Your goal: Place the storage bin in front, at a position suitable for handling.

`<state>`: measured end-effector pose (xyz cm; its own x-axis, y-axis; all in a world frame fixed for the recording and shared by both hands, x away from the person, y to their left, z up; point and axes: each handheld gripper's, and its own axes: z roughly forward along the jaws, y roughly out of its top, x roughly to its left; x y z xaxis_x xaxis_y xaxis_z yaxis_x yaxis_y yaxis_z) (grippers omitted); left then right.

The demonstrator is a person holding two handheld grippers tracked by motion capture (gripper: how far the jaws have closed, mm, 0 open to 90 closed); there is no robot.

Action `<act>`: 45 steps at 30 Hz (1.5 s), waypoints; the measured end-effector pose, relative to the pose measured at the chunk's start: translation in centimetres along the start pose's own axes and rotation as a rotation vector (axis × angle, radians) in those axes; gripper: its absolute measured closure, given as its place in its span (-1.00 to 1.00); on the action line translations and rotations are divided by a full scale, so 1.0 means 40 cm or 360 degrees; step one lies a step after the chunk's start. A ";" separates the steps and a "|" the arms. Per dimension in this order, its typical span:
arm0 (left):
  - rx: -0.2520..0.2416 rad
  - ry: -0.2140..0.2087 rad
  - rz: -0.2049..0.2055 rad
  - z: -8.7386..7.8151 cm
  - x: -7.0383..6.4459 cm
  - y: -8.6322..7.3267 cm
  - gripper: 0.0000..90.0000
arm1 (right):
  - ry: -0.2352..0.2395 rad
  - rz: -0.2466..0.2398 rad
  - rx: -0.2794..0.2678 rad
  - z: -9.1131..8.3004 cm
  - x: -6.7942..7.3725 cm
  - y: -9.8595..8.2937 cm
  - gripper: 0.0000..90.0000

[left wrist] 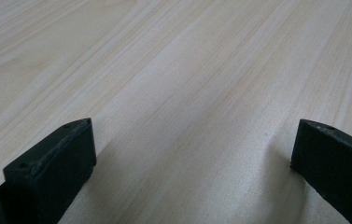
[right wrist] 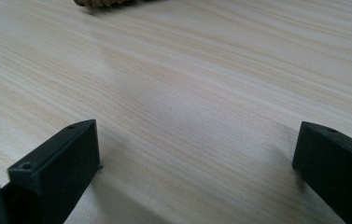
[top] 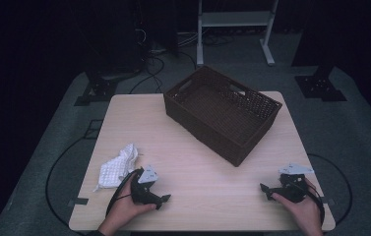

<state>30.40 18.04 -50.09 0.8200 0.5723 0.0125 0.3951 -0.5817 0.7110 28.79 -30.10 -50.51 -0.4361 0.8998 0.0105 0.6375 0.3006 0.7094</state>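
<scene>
A dark brown wicker basket (top: 222, 112) stands on the pale wooden table (top: 193, 172), toward the back right, with nothing visible inside. A crumpled white cloth (top: 116, 166) lies at the front left. My left gripper (top: 162, 199) rests low over the table just right of the cloth, apart from it, held by a hand. Its jaws stand wide apart in the left gripper view, so the left gripper (left wrist: 192, 140) is open over bare wood. My right gripper (top: 266, 190) sits near the front right edge; the right gripper (right wrist: 194, 140) is open too, with nothing between its fingers.
The basket's lower edge (right wrist: 103, 2) shows at the top of the right gripper view. Bare wood lies between the two grippers. Around the table are grey floor (top: 360, 132), black stand bases (top: 321, 86), cables and a white frame (top: 234, 19) at the back.
</scene>
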 end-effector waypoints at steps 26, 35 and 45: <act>0.0008 -0.0003 0.0012 0.000 0.001 0.001 -1.00 | 0.0038 -0.0023 -0.0021 -0.012 0.017 0.027 -0.82; 0.0006 -0.0002 0.0009 0.000 0.001 0.001 -1.00 | 0.0051 -0.0087 -0.0073 -0.025 0.035 0.065 -0.71; 0.0006 -0.0002 0.0009 0.000 0.000 0.001 -1.00 | 0.0091 -0.0099 -0.0170 -0.050 0.037 0.118 -0.66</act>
<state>30.44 18.03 -50.06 0.8227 0.5682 0.0157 0.3919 -0.5871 0.7083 29.88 -27.97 -45.75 -0.5101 0.8601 0.0024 0.5382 0.3170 0.7810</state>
